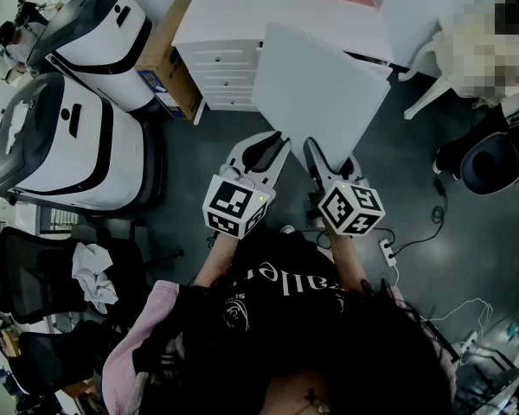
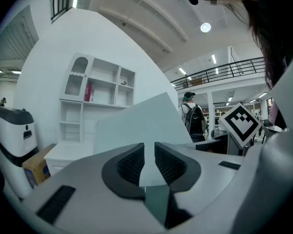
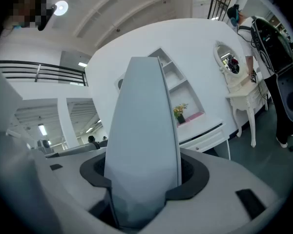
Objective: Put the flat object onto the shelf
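Note:
I hold a large white flat board (image 1: 322, 89) tilted up in front of me with both grippers. My left gripper (image 1: 272, 145) is shut on its near lower edge; in the left gripper view the thin edge of the board (image 2: 136, 123) fills the narrow gap of the left gripper (image 2: 149, 162). My right gripper (image 1: 330, 161) grips the same edge further right, and the board (image 3: 144, 130) fills the wide span of the right gripper (image 3: 144, 174). The white shelf unit (image 2: 100, 89) with drawers (image 1: 229, 63) stands ahead against the wall.
Two white and black machines (image 1: 73, 141) stand at the left, with a cardboard box (image 1: 166, 59) beside the drawers. Black office chairs (image 1: 35, 275) are at the lower left. A white chair (image 1: 424, 67) and a seated person are at the right. A power strip (image 1: 387, 251) and cables lie on the floor.

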`<action>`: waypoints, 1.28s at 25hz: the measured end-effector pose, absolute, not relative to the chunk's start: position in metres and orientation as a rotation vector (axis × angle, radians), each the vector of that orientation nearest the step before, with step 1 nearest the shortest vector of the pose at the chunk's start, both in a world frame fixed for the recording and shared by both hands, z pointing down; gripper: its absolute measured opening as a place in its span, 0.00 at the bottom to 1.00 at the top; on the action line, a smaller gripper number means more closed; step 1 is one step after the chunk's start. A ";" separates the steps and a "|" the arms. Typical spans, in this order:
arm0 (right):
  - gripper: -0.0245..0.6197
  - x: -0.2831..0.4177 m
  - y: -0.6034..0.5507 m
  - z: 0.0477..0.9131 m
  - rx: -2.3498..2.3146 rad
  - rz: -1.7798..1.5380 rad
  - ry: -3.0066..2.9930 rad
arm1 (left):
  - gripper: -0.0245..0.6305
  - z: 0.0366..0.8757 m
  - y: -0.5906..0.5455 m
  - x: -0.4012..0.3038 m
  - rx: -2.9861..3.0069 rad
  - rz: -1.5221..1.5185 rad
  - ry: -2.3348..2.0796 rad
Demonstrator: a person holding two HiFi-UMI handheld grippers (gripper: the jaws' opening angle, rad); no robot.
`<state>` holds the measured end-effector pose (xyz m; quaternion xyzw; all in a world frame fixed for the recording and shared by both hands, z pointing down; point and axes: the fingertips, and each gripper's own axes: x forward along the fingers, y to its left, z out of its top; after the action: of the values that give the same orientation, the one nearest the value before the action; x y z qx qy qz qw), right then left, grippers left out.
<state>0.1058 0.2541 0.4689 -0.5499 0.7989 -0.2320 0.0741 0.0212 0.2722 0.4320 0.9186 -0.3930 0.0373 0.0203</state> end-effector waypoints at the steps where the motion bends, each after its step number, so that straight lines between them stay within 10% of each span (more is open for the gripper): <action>1: 0.51 0.105 0.254 0.469 -1.650 -0.696 2.399 | 0.15 0.433 0.272 0.021 2.847 0.116 -1.220; 32: 0.51 0.134 0.230 0.481 -1.647 -0.833 2.281 | 0.15 0.439 0.249 0.035 2.818 0.171 -1.220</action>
<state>0.1341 0.2302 0.4813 -0.5582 0.7732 -0.2825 0.1038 0.0348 0.2494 0.4392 0.9158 -0.3964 0.0556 0.0331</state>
